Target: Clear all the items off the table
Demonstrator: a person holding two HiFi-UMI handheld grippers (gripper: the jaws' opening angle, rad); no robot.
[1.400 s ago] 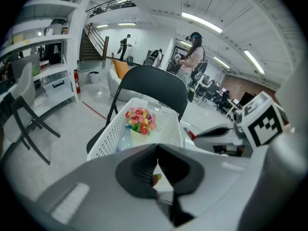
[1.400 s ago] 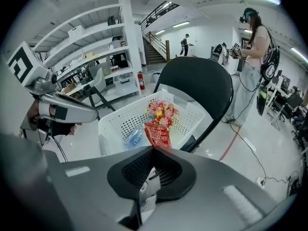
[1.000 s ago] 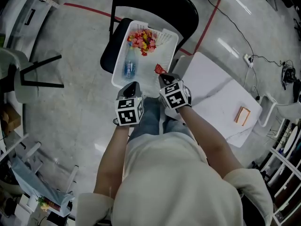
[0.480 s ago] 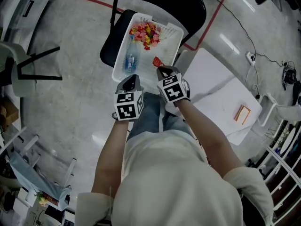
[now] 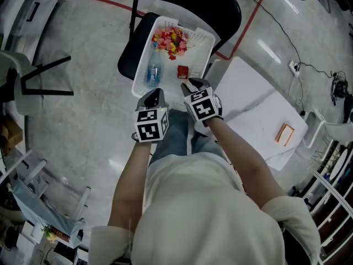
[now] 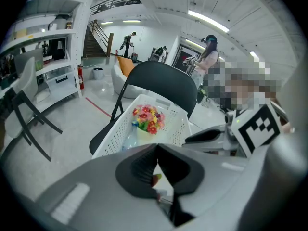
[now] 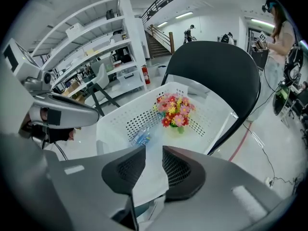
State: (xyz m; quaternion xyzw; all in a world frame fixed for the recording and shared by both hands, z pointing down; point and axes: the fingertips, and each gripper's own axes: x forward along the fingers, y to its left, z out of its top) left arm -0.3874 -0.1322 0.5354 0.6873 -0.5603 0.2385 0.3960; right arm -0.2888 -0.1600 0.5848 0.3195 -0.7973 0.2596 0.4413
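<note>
Both hover by the near rim of the white perforated plastic basket (image 5: 142, 65): left hand-held gripper (image 5: 156, 94) pressed together, right hand-held gripper (image 5: 191, 85) just spread, empty. Small flat red packet (image 5: 183, 71) lies inside.

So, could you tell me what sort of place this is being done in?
Probably an indoor lab or workshop rather than a home: open white shelves stacked with gear, a red tape line on the polished floor, and cables trailing across it.
</note>
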